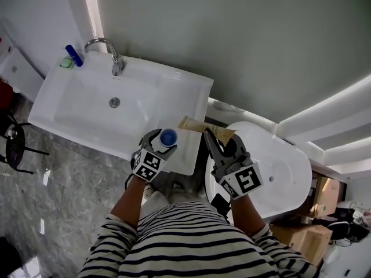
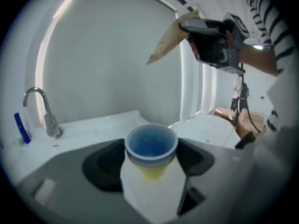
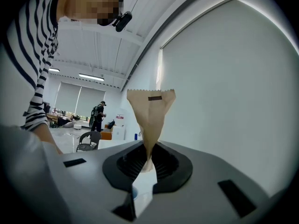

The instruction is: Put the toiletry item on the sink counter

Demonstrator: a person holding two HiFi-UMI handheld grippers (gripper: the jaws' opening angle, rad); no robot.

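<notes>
Left hand-held gripper [image 2: 152, 171] closed on a blue-capped bottle [image 1: 168, 138]; right hand-held gripper [image 3: 148, 161] closed on a tan tube [image 3: 150, 110].
The bottle stood upright between the left jaws, above the front right corner of the white sink surface [image 1: 194, 94]. The right jaws pinched the tube's narrow end, so its flat crimped end pointed away from them. The tube was in the air between that surface's right edge and a white tub [image 1: 284, 167]. A faucet [image 1: 113, 54] stood behind the basin.

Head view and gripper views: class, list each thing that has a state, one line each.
Left gripper, shut on the blue-capped bottle.
Blue-capped bottle, held upright.
Right gripper, shut on the tan tube.
Tan tube, held by its narrow end.
Faucet, no water running.
</notes>
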